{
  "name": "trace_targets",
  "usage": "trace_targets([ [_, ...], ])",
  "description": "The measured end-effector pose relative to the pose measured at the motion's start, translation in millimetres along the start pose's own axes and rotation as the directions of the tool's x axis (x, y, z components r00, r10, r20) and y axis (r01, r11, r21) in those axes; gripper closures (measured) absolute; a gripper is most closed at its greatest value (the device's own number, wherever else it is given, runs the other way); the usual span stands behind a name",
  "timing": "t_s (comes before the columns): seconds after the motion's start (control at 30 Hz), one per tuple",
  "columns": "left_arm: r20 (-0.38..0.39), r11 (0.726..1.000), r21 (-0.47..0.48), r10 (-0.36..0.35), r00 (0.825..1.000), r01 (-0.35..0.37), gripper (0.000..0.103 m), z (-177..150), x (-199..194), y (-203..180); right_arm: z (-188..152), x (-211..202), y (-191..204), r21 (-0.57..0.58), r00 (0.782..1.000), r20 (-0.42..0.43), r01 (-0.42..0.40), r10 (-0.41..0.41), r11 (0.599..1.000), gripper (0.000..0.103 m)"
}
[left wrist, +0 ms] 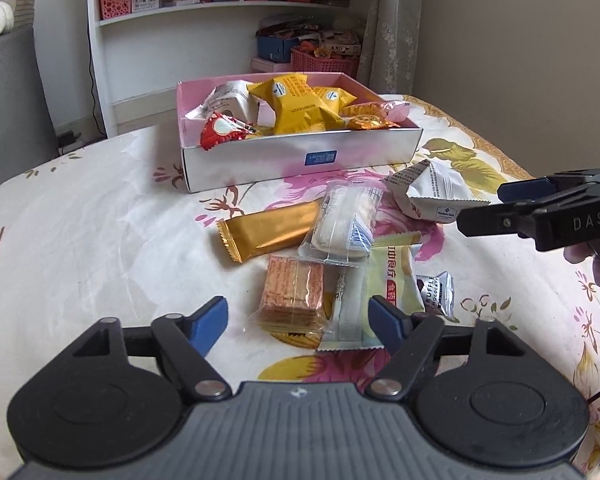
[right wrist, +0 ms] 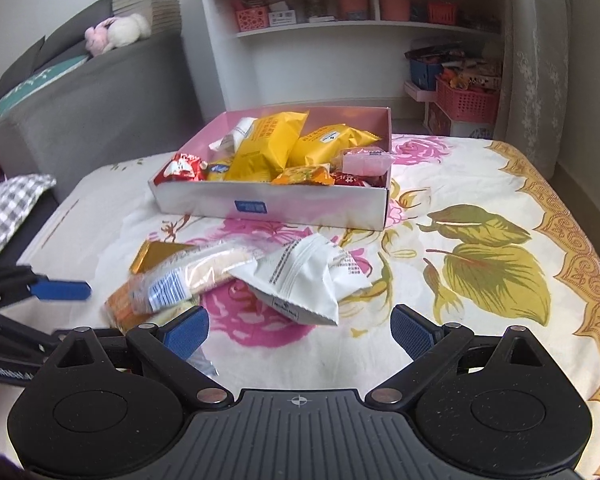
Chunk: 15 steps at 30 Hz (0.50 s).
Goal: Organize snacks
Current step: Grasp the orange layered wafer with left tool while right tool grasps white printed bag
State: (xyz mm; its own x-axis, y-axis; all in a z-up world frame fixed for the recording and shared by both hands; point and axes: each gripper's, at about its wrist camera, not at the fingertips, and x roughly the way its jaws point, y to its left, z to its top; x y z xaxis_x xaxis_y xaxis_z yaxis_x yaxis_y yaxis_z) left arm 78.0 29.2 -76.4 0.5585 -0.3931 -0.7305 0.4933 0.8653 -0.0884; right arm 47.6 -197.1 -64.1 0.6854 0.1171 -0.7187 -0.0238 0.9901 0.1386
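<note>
A white and pink box at the back of the table holds yellow, red and white snack packets. Loose snacks lie in front of it: a gold bar, a clear pack of white cakes, a wafer pack, a pale green packet, a small truffle chocolate and a white packet. My left gripper is open, low over the wafer pack and green packet, its pads not pressing them. My right gripper is open just short of the white packet.
The table wears a flowered cloth with a patterned border along its right edge. A grey sofa stands on the left. Behind the table are a white shelf and pink baskets on the floor.
</note>
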Motion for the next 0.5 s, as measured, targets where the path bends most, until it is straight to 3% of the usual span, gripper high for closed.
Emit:
trace_targets([
  [0.17,-0.03,1.0,-0.023,0.006,1.0,-0.006,0.052,6.4,11.3,4.6,8.3,14.1,2.1,0.036,1.0,-0.017,-0.015,0.016,0.999,0.004],
  [0.5,-0.07,0.999,-0.04,0.016,0.997,-0.019,0.059,14.5,26.4,3.4,20.9,45.5,-6.9,0.175,0.997,-0.071,-0.015,0.028,0.984,0.004],
])
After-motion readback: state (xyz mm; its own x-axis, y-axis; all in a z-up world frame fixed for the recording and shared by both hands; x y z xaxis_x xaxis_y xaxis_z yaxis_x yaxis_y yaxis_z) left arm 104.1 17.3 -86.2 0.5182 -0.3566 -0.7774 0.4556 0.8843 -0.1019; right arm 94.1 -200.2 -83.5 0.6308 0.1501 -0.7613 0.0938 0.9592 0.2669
